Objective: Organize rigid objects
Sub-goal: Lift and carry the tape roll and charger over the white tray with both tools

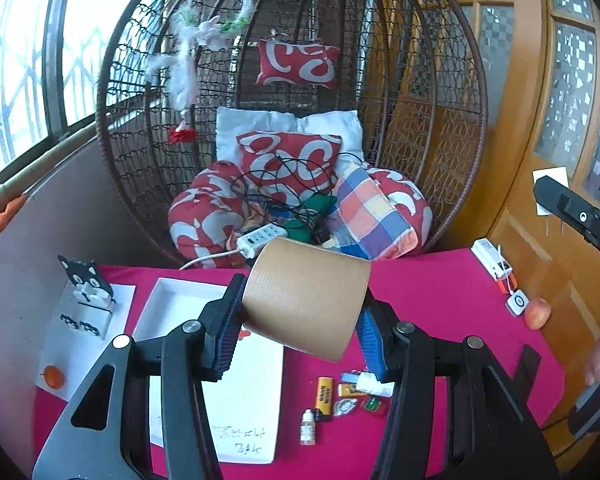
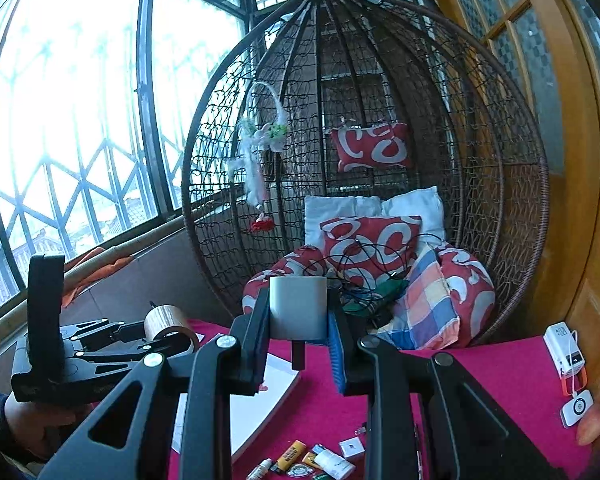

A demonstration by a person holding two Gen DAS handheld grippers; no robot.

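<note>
Left gripper [image 1: 300, 320] clamped on tape roll [image 1: 306, 300], lifted clear of red cloth [image 1: 440, 292]; roll's axis across the jaws, tilted down to the right. White tray [image 1: 172, 300] just below-left of roll, nearer left hand than right; likely drop spot.

Right gripper [image 2: 298, 344] clenched on grey block [image 2: 298, 308], upright between pads, raised above cloth. What the block is: cannot tell.

Small items loose on cloth below both grippers: one yellow lighter [image 1: 324, 396], one dropper bottle [image 1: 308, 426], one white tube [image 1: 374, 384], a few small packets, count unclear. One power bank [image 1: 492, 258] far right. One orange ball [image 1: 54, 376] far left.
</note>
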